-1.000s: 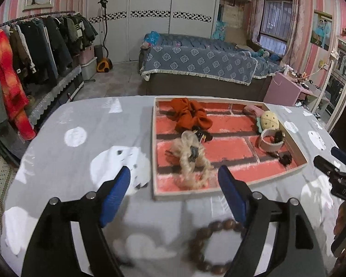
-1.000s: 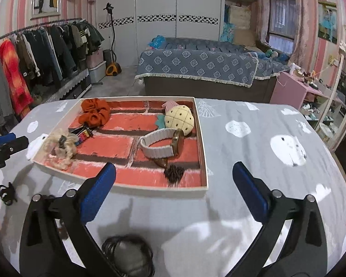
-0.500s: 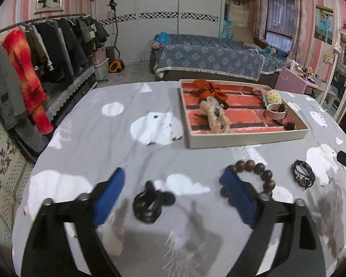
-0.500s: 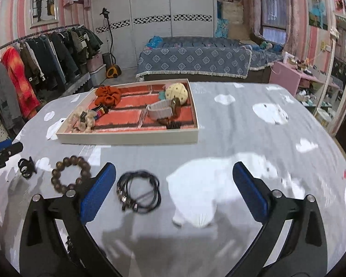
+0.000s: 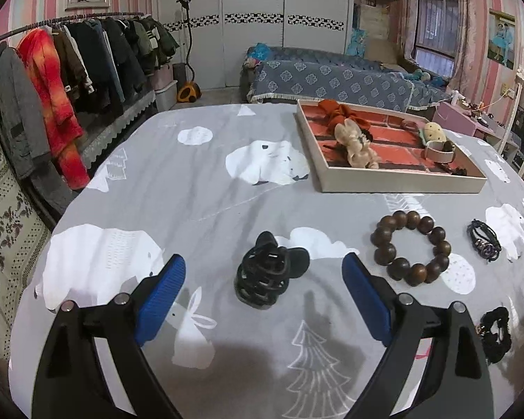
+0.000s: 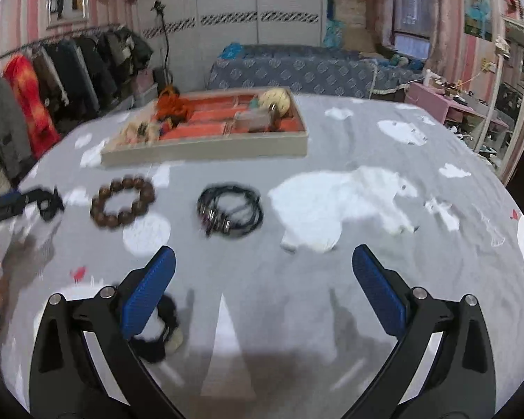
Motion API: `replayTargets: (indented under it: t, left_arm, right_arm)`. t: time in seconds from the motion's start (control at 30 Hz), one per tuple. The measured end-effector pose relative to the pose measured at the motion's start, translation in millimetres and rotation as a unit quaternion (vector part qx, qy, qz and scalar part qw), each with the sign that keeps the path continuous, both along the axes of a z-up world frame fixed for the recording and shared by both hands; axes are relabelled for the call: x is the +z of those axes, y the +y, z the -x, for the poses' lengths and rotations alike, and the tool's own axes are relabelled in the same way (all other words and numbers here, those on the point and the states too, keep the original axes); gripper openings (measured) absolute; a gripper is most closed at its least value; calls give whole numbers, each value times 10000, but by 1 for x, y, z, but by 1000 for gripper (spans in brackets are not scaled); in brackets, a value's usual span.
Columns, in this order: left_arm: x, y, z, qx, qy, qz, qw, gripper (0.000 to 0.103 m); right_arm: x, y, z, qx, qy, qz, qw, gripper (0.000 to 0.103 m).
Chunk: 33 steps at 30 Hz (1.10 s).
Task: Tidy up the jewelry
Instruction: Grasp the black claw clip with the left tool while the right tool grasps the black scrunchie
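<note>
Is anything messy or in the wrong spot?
Yes. The black hair claw, wooden bead bracelet, black cord bracelet and black scrunchie lie loose on the cloth, outside the tray.

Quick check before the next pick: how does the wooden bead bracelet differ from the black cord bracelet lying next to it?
The wooden bead bracelet is brown, made of large round beads, and forms an open ring. The black cord bracelet is thin, dark, multi-stranded with small metal fittings, and looks smaller in the left wrist view. Both lie flat on the grey tablecloth, outside the tray.

Bare cloth (image 5: 199,188) left of tray (image 5: 394,185)
</note>
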<state>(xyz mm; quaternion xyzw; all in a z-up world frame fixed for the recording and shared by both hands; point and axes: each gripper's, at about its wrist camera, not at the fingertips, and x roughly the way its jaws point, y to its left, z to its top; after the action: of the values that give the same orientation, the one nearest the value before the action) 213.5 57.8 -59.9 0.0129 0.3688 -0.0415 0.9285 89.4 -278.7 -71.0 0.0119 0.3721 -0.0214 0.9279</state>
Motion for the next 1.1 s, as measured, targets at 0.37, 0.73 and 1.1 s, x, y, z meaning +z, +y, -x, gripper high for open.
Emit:
replayTargets:
  t: [0.37,0.73,1.1]
  left_arm:
    - [-13,6,-7,51,116,-60,9999,89]
    - [-22,1,-18,3,204,-374,9991,80]
    - [-32,4,-28,-202,508,-105,9985,48]
  right_arm:
    - [-16,16,4,251,371,-69,9990,97]
    - [-33,39,-7,513,869,190,9947,77]
    - [-33,53,-12,682,906,209,9933,35]
